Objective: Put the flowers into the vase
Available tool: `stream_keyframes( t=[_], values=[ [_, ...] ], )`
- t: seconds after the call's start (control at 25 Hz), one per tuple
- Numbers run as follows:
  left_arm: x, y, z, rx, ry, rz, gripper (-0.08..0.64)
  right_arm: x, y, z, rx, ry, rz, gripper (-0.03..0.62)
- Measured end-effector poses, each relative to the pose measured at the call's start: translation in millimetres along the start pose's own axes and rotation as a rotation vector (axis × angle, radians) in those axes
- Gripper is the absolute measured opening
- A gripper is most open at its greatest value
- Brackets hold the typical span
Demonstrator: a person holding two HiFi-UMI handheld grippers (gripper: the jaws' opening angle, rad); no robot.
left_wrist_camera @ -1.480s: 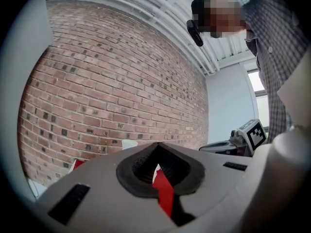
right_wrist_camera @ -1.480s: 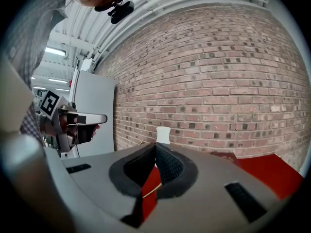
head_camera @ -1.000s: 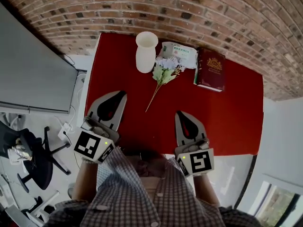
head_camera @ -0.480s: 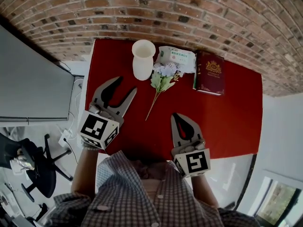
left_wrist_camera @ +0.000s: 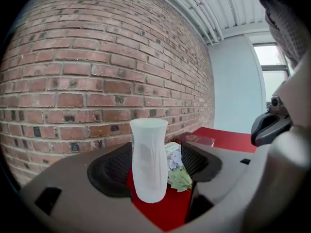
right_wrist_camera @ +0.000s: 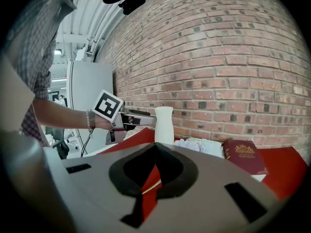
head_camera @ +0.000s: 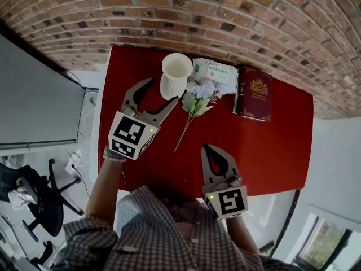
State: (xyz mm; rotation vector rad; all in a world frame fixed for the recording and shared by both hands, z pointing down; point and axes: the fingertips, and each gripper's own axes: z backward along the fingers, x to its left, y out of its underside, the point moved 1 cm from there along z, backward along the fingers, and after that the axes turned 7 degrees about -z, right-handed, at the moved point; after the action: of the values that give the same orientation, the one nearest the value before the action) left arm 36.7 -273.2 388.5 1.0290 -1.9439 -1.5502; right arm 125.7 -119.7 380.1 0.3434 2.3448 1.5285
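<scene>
Nearest the camera there's the person's checked shirt [head_camera: 169, 230], and just past it the right hand-held gripper [head_camera: 207, 148] sits low over the front part of the red worktop [head_camera: 271, 134]. It's clenched tight with nothing in it; its own view only shows a sliver of red and a thin bit of stem through the slot behind the tips. A bit further out and off to the left, the left hand-held gripper [head_camera: 161, 92] is released. Its jaws have just been opening and they stand wide apart, with the white vase [head_camera: 175, 75] right at the mouth of the gap. In the left gripper view the vase lines up between the two dark pads, but neither pad is pressing on it. The flowers [head_camera: 197, 97] aren't in the vase. They're lying flat on the worktop just to its right, pale blooms and green leaves up by the vase, and the long thin stem runs back toward the person between the two grippers. The vase itself is upright and looks empty from above. Behind the blooms there's a soft tissue pack [head_camera: 213, 72] touching them, then a dark red book [head_camera: 255, 93] beside that, and the brick wall [head_camera: 225, 16] at the back edge.
</scene>
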Motion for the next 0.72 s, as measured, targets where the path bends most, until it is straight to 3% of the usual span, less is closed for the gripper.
stream_keyframes(
  t=[0.24,0.72],
  values=[
    [15.2,18.3,-30.9,0.034,-0.043,0.007,0.345,-4.8,8.3,-5.2,0.042,-0.006,-0.002,0.001],
    [15.0,24.7,-68.2,0.044,-0.038,0.008,0.353,-11.6,24.5,-15.3,0.105,-0.008,0.018,0.002]
  ],
)
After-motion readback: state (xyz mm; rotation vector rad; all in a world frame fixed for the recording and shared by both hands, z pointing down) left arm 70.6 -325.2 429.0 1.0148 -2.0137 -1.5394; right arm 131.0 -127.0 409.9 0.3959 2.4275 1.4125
